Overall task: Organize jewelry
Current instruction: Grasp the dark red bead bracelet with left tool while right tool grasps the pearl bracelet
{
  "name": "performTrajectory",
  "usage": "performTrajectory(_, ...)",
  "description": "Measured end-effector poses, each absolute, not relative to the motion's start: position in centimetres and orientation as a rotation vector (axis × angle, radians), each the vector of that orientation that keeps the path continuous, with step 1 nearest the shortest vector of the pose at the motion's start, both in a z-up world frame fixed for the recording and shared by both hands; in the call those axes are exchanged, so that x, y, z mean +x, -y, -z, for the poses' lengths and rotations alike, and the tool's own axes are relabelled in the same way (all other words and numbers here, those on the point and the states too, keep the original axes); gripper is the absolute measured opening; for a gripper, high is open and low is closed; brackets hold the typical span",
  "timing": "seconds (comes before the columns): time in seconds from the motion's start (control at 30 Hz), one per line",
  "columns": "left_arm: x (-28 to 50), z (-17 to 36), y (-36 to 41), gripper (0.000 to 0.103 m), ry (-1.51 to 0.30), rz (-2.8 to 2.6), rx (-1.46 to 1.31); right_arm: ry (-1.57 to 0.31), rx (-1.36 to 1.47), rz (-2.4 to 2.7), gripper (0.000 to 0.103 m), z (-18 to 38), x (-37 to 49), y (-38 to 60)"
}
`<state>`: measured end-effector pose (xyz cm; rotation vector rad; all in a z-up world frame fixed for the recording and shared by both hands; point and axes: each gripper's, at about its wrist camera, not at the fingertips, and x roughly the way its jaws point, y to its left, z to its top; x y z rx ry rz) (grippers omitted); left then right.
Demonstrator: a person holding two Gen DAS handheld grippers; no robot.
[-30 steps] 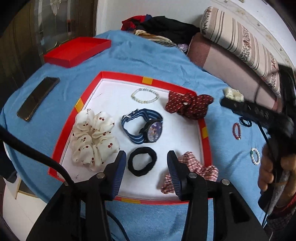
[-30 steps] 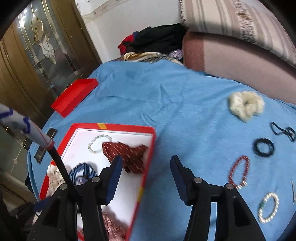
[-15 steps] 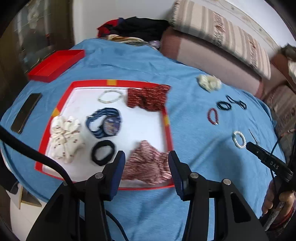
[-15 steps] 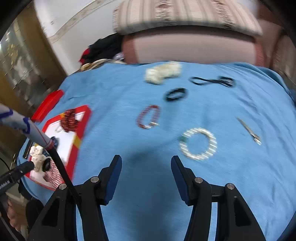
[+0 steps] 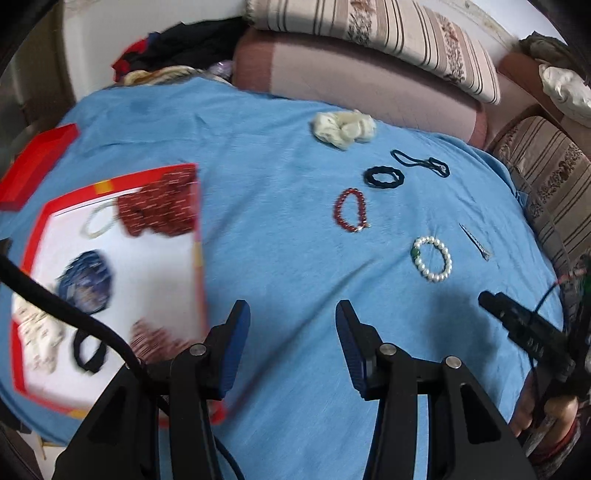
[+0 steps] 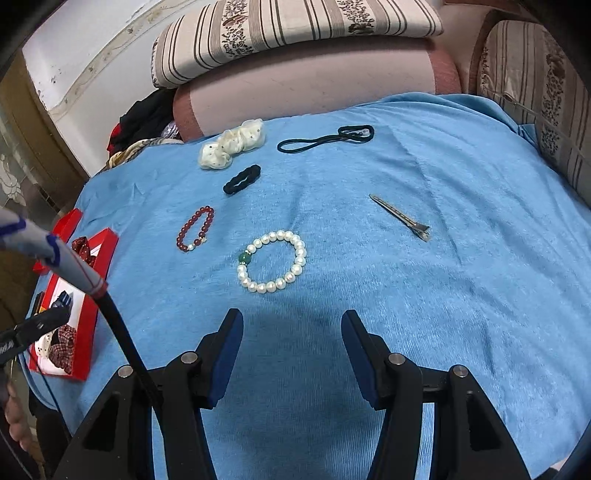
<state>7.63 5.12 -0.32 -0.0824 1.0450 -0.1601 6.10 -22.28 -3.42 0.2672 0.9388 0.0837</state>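
On the blue cloth lie a white pearl bracelet [image 6: 272,261] [image 5: 433,259], a dark red bead bracelet [image 6: 195,229] [image 5: 351,209], a black scrunchie [image 6: 242,179] [image 5: 384,176], a thin black hair tie [image 6: 325,137] [image 5: 421,162], a cream scrunchie [image 6: 232,148] [image 5: 344,125] and a metal hair clip [image 6: 400,218] [image 5: 475,242]. My right gripper [image 6: 291,328] hangs open just in front of the pearl bracelet, holding nothing. My left gripper [image 5: 292,325] is open and bare over the cloth, right of the red-rimmed white tray [image 5: 35,236] [image 6: 94,295]. That tray holds a watch [image 5: 85,281], scrunchies, a black band and a pale bracelet.
A red lid [image 5: 35,162] lies at the far left. Striped cushions [image 6: 295,33] and a pink bolster [image 6: 314,88] border the far edge, with a heap of clothes [image 5: 173,48] at the back left. A hand [image 5: 532,413] holds the other gripper at the right.
Both grippers have swung to the right, away from the tray and over the loose items on the cloth. The right one now faces the pearl bracelet. Neither has taken anything.
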Motion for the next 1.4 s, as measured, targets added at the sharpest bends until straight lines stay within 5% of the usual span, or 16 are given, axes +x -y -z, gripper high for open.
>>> performTrajectory(0.47,20.5,6.5,0.0,0.043,-1.137,0.226,-0.127,-0.971,0.236,-0.095,0.060,6.4,12.3,21.9)
performTrajectory(0.87,23.6,8.0,3.3,0.041,-1.104,0.244,-0.035,-0.974,0.174,-0.079,0.059,8.1,13.6,20.8)
performTrajectory(0.93,23.4,8.1,3.8,0.037,-1.092,0.227,-0.004,-0.967,0.146,-0.062,0.053,8.2,13.6,20.5)
performTrajectory(1.03,23.2,8.3,4.3,0.007,-1.082,0.206,0.046,-0.950,0.098,-0.036,0.038,8.3,13.5,20.2)
performTrajectory(1.13,23.1,8.0,3.8,0.007,-1.099,0.219,0.003,-0.950,0.101,-0.040,0.011,8.1,13.8,20.5)
performTrajectory(1.4,20.4,3.7,0.9,0.007,-1.046,0.260,-0.089,-0.898,0.130,-0.084,0.010,4.6,12.4,20.3)
